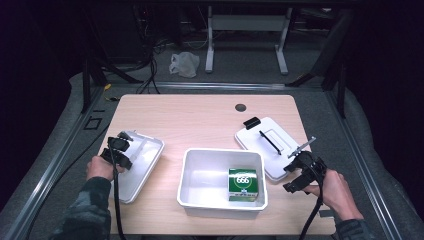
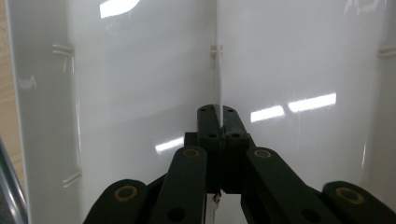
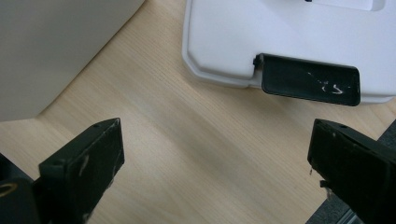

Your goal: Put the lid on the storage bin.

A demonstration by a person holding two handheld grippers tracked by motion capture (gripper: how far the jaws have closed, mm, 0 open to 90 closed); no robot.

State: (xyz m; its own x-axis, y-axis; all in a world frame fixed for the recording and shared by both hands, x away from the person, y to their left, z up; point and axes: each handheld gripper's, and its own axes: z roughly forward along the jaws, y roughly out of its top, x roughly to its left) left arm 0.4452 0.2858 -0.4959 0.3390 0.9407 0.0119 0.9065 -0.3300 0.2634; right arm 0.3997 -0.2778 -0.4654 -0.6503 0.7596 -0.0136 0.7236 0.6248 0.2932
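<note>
Nearest you, the white bin (image 1: 200,196) holds a green box (image 1: 243,184) in its near right corner. Your left gripper (image 2: 217,122) has its jaws pressed together on a thin divider (image 2: 216,79) standing in the white tray (image 1: 150,162) at the left; it looks light, stiff, slick, so grip its edge squarely. Your right gripper (image 3: 212,165) hovers spread, just near of the white lid (image 3: 280,32) and its black latch (image 3: 310,80).

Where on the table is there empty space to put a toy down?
The widest bare patch is the far half of the table, behind the tray, the tub and the lid. The near half is crowded; only narrow strips of wood separate those three.
</note>
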